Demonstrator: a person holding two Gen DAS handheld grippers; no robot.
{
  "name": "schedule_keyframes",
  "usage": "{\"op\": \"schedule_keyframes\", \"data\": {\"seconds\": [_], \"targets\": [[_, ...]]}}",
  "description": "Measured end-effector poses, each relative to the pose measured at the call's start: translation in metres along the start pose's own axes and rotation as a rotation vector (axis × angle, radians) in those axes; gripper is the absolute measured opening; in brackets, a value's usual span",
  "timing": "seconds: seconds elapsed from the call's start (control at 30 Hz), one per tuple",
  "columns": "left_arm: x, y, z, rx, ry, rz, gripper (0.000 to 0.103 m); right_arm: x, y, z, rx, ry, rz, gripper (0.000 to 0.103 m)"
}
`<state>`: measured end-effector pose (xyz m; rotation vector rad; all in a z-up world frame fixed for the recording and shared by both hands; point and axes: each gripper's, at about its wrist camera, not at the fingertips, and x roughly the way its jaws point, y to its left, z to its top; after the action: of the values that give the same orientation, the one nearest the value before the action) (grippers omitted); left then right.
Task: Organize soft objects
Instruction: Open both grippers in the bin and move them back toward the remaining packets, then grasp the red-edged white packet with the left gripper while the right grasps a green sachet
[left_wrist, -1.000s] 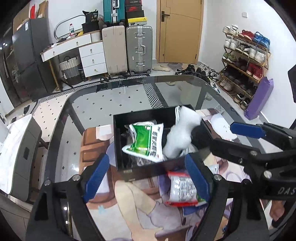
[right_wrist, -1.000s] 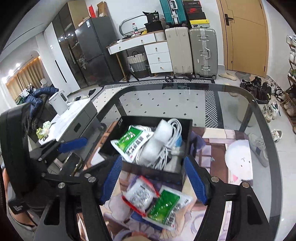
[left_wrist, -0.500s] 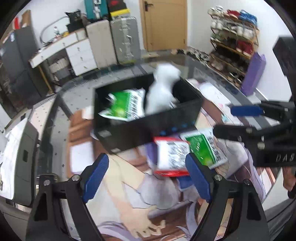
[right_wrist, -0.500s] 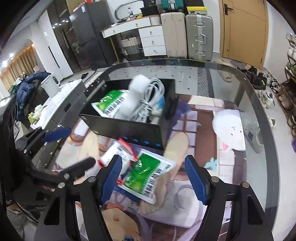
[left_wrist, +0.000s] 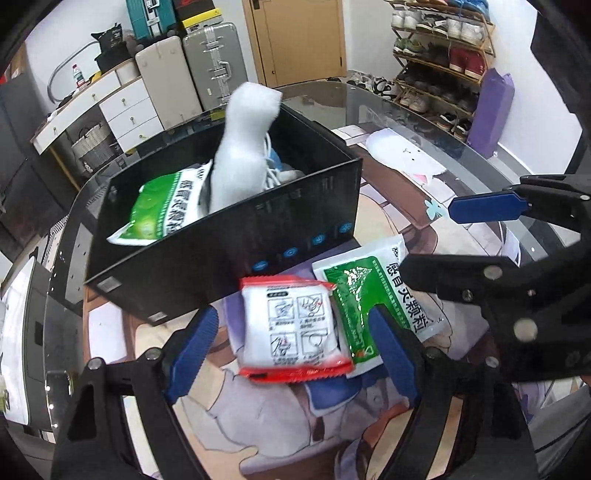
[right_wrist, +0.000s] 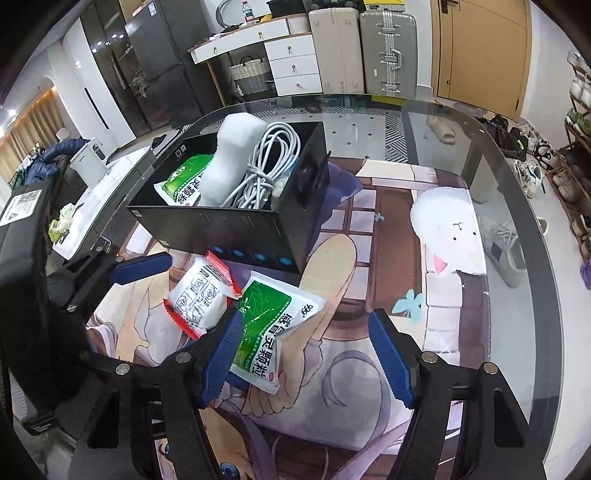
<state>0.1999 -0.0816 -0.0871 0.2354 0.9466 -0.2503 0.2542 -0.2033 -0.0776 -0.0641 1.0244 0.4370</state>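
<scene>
On the surface (right_wrist: 461, 155) the box (left_wrist: 236, 236) already holds one pouch. I judge the pick-up step: left tongs (left_wrist: 291, 343), apart, straddle the red packet (left_wrist: 291, 328); right tongs (right_wrist: 306, 354), apart, over the green pouch (right_wrist: 273, 328). Next, close gently.

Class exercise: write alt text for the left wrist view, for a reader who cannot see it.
An open left hand-held gripper frames a red-edged white packet lying on the printed mat, overlapping a green packet. Behind them a black box holds another green packet and a white foam piece. The right hand-held gripper enters from the right.
</scene>
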Motion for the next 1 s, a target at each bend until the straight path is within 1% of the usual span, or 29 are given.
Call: {"op": "schedule_keyframes", "data": {"seconds": [0.03,0.07,0.1,0.13,0.17,0.2,0.23,0.5,0.73,0.83,1.0], "targets": [[0.002,0.0,0.001,-0.001,-0.001,-0.004,0.074,0.0,0.0,0.0,0.0,0.001,-0.001,0.072],[0.004,0.001,0.0,-0.003,0.007,-0.004,0.064,0.0,0.0,0.0,0.001,0.002,0.0,0.072],[0.008,0.001,0.001,-0.004,0.023,-0.002,0.059,0.001,0.0,-0.001,0.001,0.005,0.001,0.072],[0.009,0.003,0.0,-0.012,0.026,-0.023,0.054,0.002,0.0,-0.001,0.0,0.006,0.0,0.072],[0.008,0.005,0.001,-0.021,0.029,-0.039,0.046,0.003,0.001,-0.001,0.0,0.011,-0.001,0.072],[0.008,0.007,0.001,-0.028,0.036,-0.047,0.045,0.004,0.002,-0.002,-0.001,0.014,0.0,0.072],[0.005,0.009,0.0,-0.038,0.043,-0.04,0.045,0.006,0.003,-0.002,-0.002,0.018,0.002,0.072],[-0.013,0.03,-0.014,-0.081,0.045,-0.025,0.044,0.03,0.02,-0.001,0.014,0.076,0.017,0.072],[-0.012,0.052,-0.026,-0.117,0.064,-0.014,0.044,0.045,0.04,0.004,-0.009,0.089,0.008,0.072],[-0.013,0.059,-0.032,-0.125,0.072,-0.017,0.044,0.051,0.05,0.008,-0.039,0.093,-0.011,0.074],[-0.015,0.063,-0.037,-0.141,0.075,-0.026,0.044,0.054,0.065,0.004,-0.126,0.105,-0.041,0.073]]}}
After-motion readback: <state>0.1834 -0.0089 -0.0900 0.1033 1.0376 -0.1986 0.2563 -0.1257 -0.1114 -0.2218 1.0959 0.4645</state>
